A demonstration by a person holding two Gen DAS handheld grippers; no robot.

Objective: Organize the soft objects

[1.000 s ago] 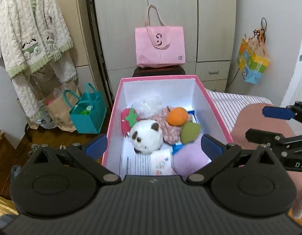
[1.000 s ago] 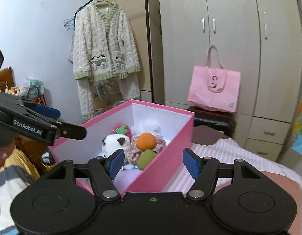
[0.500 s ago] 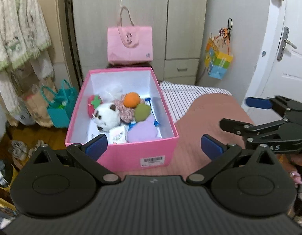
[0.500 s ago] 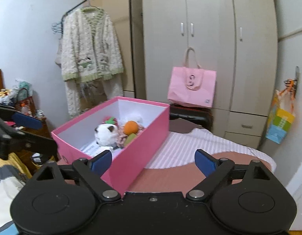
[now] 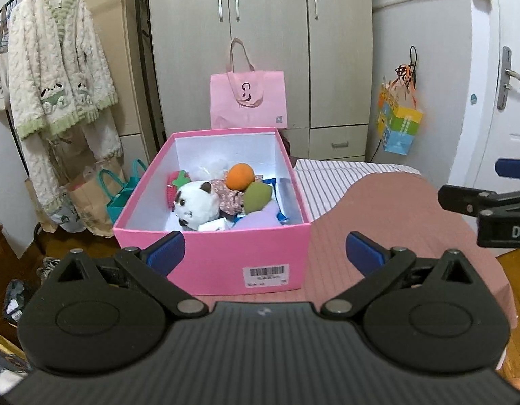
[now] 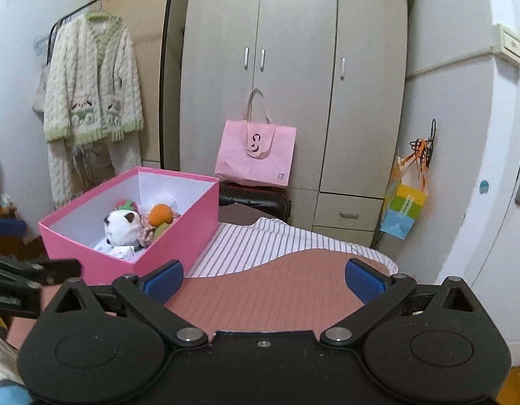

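Pink box (image 5: pixel 212 263) holds plush toys (image 5: pixel 196 204) (right gripper (image 6: pixel 263 278) jaws opening, empty).

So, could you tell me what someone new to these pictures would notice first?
Most likely the bright pink box on the pink bedspread, open-topped and holding soft toys: a white panda-like plush, an orange ball and a green one. Behind it a pink tote bag stands against the grey wardrobe, and a cream cardigan hangs on a rail at the left.
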